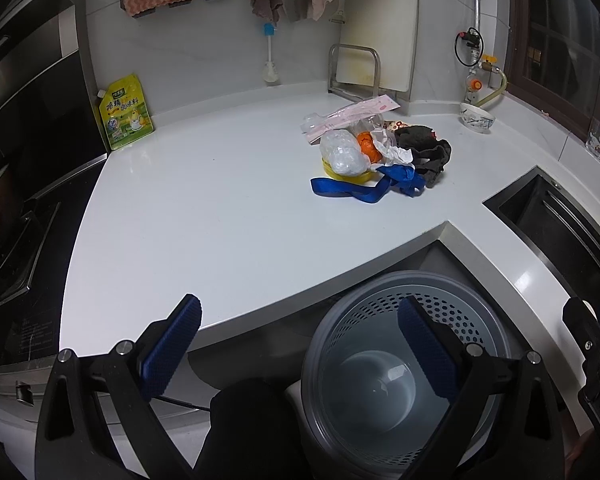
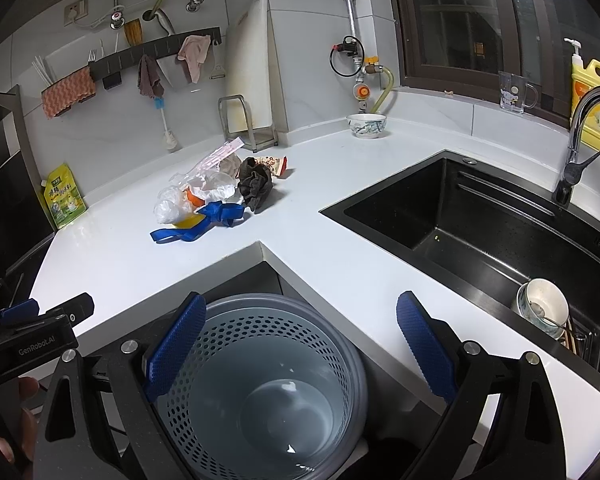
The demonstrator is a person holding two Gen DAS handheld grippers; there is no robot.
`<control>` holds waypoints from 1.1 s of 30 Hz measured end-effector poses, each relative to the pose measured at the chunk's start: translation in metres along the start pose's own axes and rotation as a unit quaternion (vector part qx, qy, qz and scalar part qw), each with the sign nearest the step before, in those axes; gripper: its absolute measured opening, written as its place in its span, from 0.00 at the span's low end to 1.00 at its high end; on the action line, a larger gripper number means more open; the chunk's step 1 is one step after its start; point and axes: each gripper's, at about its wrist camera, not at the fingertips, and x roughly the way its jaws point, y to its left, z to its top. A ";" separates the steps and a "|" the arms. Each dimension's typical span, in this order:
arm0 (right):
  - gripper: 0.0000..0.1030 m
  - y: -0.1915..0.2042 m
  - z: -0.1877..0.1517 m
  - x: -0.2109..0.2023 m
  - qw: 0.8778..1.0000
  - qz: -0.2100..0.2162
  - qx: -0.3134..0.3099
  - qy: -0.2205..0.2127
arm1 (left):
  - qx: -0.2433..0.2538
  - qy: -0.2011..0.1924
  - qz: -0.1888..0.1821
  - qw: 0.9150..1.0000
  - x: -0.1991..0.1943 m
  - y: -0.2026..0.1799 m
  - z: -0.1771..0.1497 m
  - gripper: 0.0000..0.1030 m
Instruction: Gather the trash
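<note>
Trash: mixed heap (image 1: 374, 156) near counter's back corner; light, soft, crinkly.
Hold: blue fabric strap (image 1: 356, 190), pinch its loop.
Bin: grey perforated plastic basket (image 2: 268, 380), empty.
Left gripper (image 1: 300, 344): wide open, holding nothing.
Right gripper (image 2: 300, 340): wide open, holding nothing.

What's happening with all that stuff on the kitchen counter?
A person holds two grippers with blue fingers, the left gripper and the right gripper, both open and holding nothing. A small pile of trash sits on the white counter: a crumpled clear plastic bag, a blue ribbon strap, a dark crumpled cloth and white crumpled paper. Below the counter's edge waits a grey perforated round bin, with nothing in it yet. No trash has been picked up so far.
</note>
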 end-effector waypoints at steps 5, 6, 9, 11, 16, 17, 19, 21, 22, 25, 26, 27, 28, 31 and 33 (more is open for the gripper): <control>0.89 0.000 0.000 0.000 1.000 0.000 0.000 0.000 | -0.001 0.000 0.001 1.000 0.000 0.000 0.000 0.94; 0.89 0.000 0.000 0.001 1.000 0.000 -0.001 0.000 | -0.001 0.001 0.000 1.000 0.000 -0.001 0.000 0.94; 0.89 0.000 -0.001 0.000 1.000 0.001 0.001 0.000 | 0.000 0.001 0.000 1.000 0.001 -0.002 -0.001 0.94; 0.89 0.001 -0.001 0.000 1.000 0.000 -0.001 -0.001 | 0.000 0.001 0.001 1.000 0.001 -0.002 -0.001 0.94; 0.89 0.001 -0.001 0.001 1.000 0.000 -0.001 0.000 | 0.002 0.000 0.000 1.000 0.002 -0.004 -0.003 0.94; 0.89 0.001 -0.001 0.001 1.000 0.001 0.000 0.000 | 0.002 0.000 0.000 1.000 0.002 -0.004 -0.003 0.94; 0.89 0.002 -0.001 0.001 1.000 0.000 -0.001 0.000 | 0.002 0.000 0.001 1.000 0.002 -0.004 -0.003 0.94; 0.89 0.001 -0.001 0.001 1.000 0.001 -0.001 0.001 | 0.002 0.000 0.000 1.000 0.002 -0.003 -0.003 0.94; 0.89 0.002 -0.001 0.001 1.000 0.001 -0.001 0.000 | 0.002 0.000 0.001 1.000 0.002 -0.003 -0.003 0.94; 0.89 0.001 -0.002 0.001 1.000 0.000 0.000 0.001 | 0.002 0.001 -0.001 1.000 0.002 -0.004 -0.003 0.94; 0.89 0.001 -0.002 0.001 1.000 0.001 0.000 0.001 | 0.002 0.001 0.000 1.000 0.002 -0.004 -0.003 0.94; 0.89 0.001 -0.002 0.002 1.000 0.000 0.000 0.002 | 0.002 0.001 -0.001 1.000 0.003 -0.004 -0.003 0.94; 0.89 0.002 -0.002 0.003 1.000 0.000 0.000 0.003 | 0.003 0.001 -0.001 1.000 0.003 -0.004 -0.003 0.94; 0.89 0.001 -0.003 0.005 1.000 0.001 -0.001 0.006 | 0.004 0.003 -0.002 1.000 0.006 -0.004 -0.003 0.94; 0.89 0.000 -0.004 0.007 1.000 0.000 -0.002 0.006 | 0.005 0.006 -0.002 1.000 0.010 -0.002 -0.002 0.94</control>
